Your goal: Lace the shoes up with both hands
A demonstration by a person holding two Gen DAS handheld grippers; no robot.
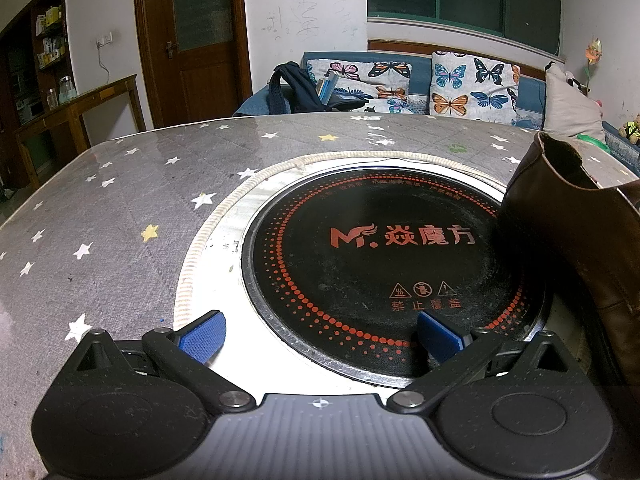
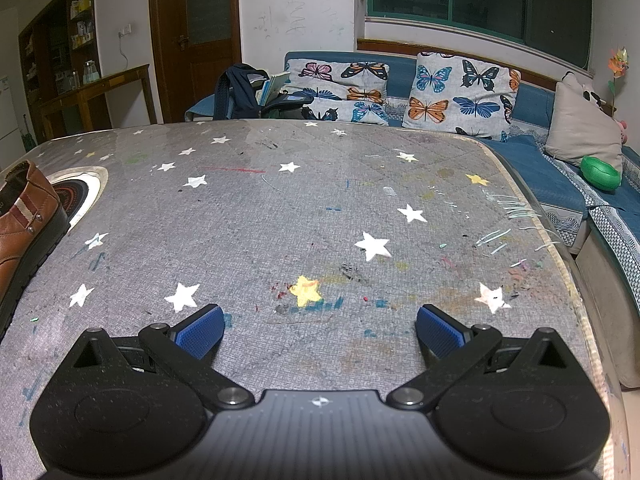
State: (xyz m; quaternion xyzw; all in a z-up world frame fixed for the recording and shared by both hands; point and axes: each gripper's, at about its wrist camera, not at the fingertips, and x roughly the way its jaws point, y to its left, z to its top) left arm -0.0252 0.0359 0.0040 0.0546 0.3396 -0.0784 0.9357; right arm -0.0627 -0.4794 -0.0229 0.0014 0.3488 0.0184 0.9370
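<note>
Left gripper [image 1: 320, 336] jaws wide, empty, ribbed blue pads [image 1: 202, 338], over round black glass hotplate [image 1: 384, 264] sunk in counter [image 1: 120, 208]. Brown leather shoe [image 1: 576, 240] at hotplate's right edge, heel near. Right gripper [image 2: 320, 332] jaws wide, empty, above grey quilted star-print cover; shoe far left.

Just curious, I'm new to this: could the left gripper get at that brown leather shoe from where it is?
Probably yes: the left gripper is open, and nothing lies between it and the brown leather shoe to its right.
</note>
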